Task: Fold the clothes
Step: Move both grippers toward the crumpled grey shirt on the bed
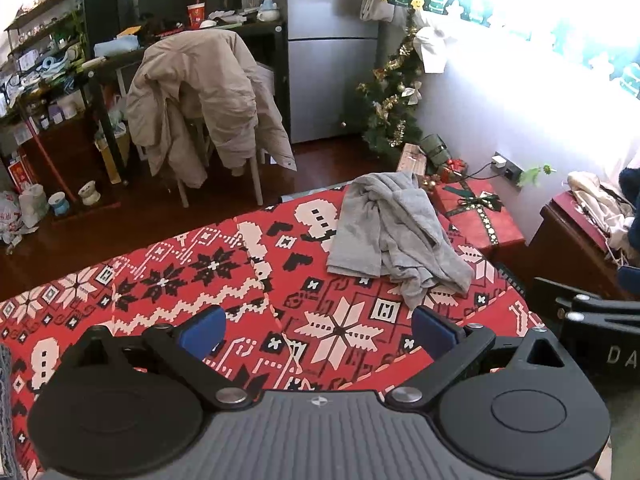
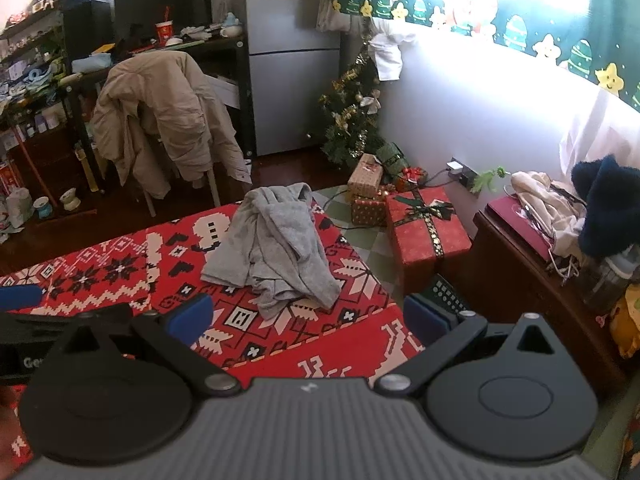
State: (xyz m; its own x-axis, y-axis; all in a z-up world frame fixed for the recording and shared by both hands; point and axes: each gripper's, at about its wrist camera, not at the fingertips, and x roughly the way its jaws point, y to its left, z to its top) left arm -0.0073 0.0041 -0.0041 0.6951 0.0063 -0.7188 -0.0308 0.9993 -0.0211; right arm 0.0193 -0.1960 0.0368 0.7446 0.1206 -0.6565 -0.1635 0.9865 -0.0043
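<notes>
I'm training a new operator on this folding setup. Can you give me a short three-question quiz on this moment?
1. True or false: the grey garment lies neatly folded.
2. What covers the surface under it? A plain white sheet; B red patterned blanket; C bare wood.
3. Is the left gripper or the right gripper holding cloth?

Key: 1 false, it is crumpled. 2 B. 3 Neither; both are open and empty.

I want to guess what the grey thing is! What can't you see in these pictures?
- Grey garment: crumpled in both views, folds hide its type.
- Window: glare washes it out in both views.
- Blanket: near part hidden behind the left tongs.
- Shelf items: too small.
</notes>
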